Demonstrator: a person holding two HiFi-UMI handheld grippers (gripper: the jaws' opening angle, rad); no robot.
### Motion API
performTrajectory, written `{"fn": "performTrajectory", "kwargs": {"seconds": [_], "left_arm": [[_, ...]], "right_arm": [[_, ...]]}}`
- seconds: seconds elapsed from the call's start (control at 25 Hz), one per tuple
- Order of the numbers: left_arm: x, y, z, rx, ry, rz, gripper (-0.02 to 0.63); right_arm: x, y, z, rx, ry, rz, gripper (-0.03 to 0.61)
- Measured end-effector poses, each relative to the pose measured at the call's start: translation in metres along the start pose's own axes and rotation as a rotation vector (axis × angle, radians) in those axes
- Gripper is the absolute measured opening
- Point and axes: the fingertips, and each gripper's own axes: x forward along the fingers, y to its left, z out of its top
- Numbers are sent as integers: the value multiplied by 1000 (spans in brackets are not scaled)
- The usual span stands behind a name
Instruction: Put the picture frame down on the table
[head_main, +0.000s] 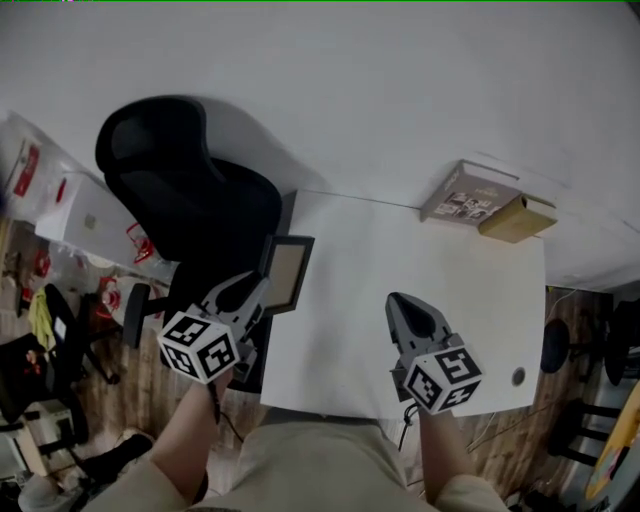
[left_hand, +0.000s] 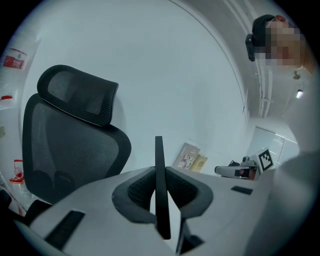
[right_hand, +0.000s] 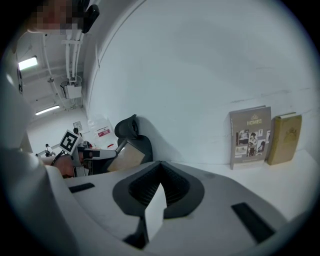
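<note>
The picture frame (head_main: 288, 272) has a dark rim and a tan panel. It hangs over the left edge of the white table (head_main: 400, 250), with my left gripper (head_main: 262, 290) shut on its lower edge. In the left gripper view the frame (left_hand: 159, 175) stands edge-on, pinched between the jaws of the left gripper (left_hand: 160, 172). My right gripper (head_main: 398, 298) hovers over the table's front middle, shut and holding nothing. The right gripper view shows the right gripper (right_hand: 160, 165) with its jaws meeting, and the frame (right_hand: 125, 156) tilted at the left.
A black office chair (head_main: 190, 190) stands just left of the table. A grey book (head_main: 468, 193) and a tan book (head_main: 517, 218) lean against the wall at the table's back right. A cable grommet (head_main: 517, 377) sits near the front right corner.
</note>
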Motion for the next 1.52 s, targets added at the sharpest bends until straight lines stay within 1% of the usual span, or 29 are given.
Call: {"fn": "performTrajectory", "kwargs": {"seconds": [0.12,0.28,0.48,0.64,0.8,0.88,1.08,1.16,1.36,1.52], "left_arm": [[7,-1,0,-9,7,-13,80],[24,3,2,-49,-1,-29,80],[59,8,7,-33,-3,-34,80],[90,23,5,-78,5,-41,80],[121,46,-3,-74,34,-36,80],[135,59,-8,-110,39,-36,80],[154,85,-31,-256,38,-31,80],[161,95,-43,-277,49,-18,80],[175,113,-63,-289,68,7,80],[186,119,-77,-355,70,-7,81]], "right_arm": [[0,-5,2,4,-7,-13,23],[5,-13,5,-6,-14,-21,23],[16,-23,12,-41,-18,-13,23],[34,-31,20,-61,-40,-10,23],[59,-38,17,-52,-46,1,23],[72,-38,8,-28,-40,13,23],[102,-45,-17,20,-22,30,23],[111,-50,-27,23,-9,37,23],[126,-61,-48,55,18,45,23],[135,-70,-61,82,34,48,23]]}}
